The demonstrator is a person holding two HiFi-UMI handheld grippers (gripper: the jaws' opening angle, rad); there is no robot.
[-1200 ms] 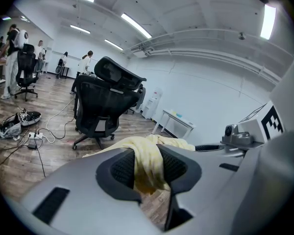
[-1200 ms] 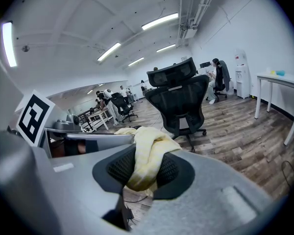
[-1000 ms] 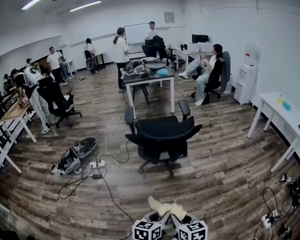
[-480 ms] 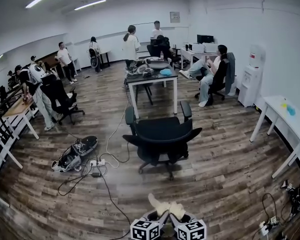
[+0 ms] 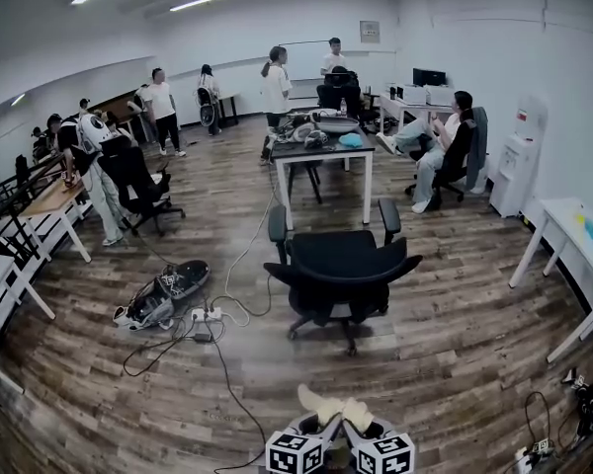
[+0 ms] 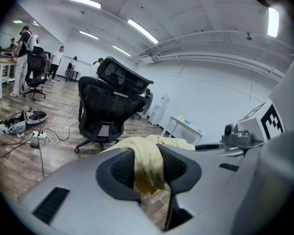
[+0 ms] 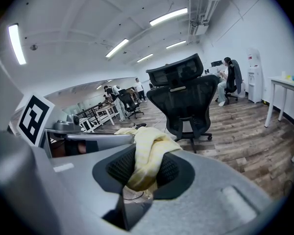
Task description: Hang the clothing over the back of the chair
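Pale yellow garment (image 5: 333, 408) held well short of the black office chair (image 5: 334, 248), on its backrest (image 5: 344, 276) side. Left tool (image 6: 148, 168) and right tool (image 7: 143, 169) each pinch a fold of it. Backrest bare: approach and draping not yet done.

Left gripper (image 6: 148, 173) clamped on pale yellow clothing (image 6: 149, 163); black chair (image 6: 108, 106) beyond, near.

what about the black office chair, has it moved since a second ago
No. The black office chair keeps its place just in front of the table; only the whole view has slid right.
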